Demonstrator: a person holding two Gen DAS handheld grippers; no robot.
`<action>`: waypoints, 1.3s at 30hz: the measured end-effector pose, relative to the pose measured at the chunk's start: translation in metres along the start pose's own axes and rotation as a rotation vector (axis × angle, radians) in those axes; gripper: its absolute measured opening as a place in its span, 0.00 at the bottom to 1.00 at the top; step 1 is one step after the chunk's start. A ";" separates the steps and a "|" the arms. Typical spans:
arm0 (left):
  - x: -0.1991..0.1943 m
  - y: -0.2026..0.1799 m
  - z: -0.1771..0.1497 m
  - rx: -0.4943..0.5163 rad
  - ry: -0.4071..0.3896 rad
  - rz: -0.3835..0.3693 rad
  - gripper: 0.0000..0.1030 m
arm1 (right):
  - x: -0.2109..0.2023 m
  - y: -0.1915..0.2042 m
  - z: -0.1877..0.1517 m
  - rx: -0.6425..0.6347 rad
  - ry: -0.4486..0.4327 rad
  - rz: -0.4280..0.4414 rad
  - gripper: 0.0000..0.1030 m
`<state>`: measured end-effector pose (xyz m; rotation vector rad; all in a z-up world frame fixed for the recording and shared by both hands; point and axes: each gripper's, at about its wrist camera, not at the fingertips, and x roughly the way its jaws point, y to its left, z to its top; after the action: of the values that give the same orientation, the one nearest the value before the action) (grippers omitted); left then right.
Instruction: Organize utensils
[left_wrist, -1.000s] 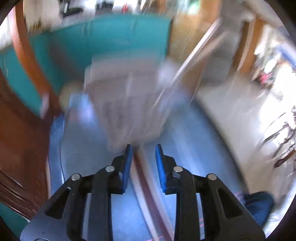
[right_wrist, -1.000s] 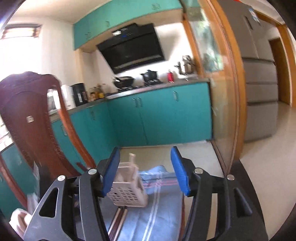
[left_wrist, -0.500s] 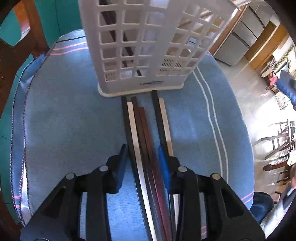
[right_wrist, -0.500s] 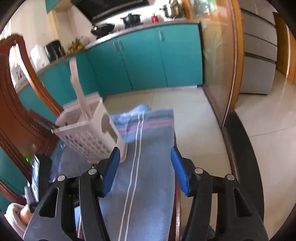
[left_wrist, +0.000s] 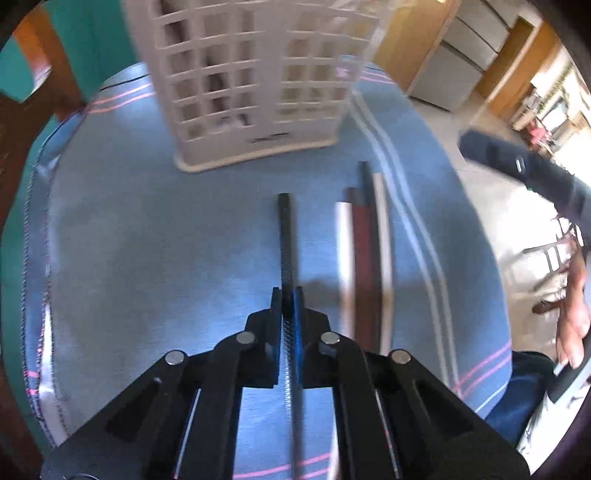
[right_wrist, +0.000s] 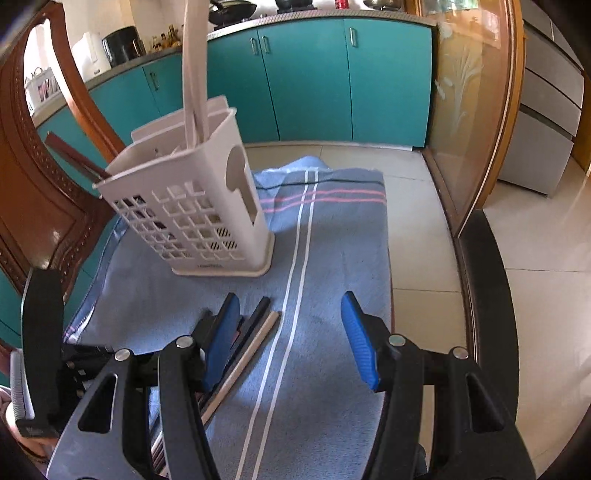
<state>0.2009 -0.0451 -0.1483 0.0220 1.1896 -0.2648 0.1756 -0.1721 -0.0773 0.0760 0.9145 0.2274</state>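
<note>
Left gripper (left_wrist: 287, 299) has just closed its fingers on one black chopstick (left_wrist: 285, 236), apart from the other chopsticks (left_wrist: 364, 251) lying on the blue towel (left_wrist: 147, 240); white utensil basket (right_wrist: 192, 206) stands just beyond; right gripper (right_wrist: 290, 332) hovers, fingers wide, empty

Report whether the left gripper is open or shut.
Shut. The left gripper has just closed its pads on one black chopstick, apart from the other chopsticks lying on the blue towel.
</note>
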 end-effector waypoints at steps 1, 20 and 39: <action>0.000 0.004 0.003 -0.005 0.000 0.012 0.07 | 0.005 0.001 -0.002 -0.003 0.023 -0.005 0.55; -0.009 0.015 0.006 -0.026 0.004 0.027 0.30 | 0.077 0.046 -0.032 -0.142 0.193 -0.129 0.55; -0.011 0.036 0.019 -0.083 -0.002 0.074 0.39 | 0.069 0.029 -0.024 -0.144 0.216 -0.103 0.17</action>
<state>0.2220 -0.0109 -0.1361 -0.0063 1.1946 -0.1506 0.1926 -0.1291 -0.1409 -0.1305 1.1106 0.2078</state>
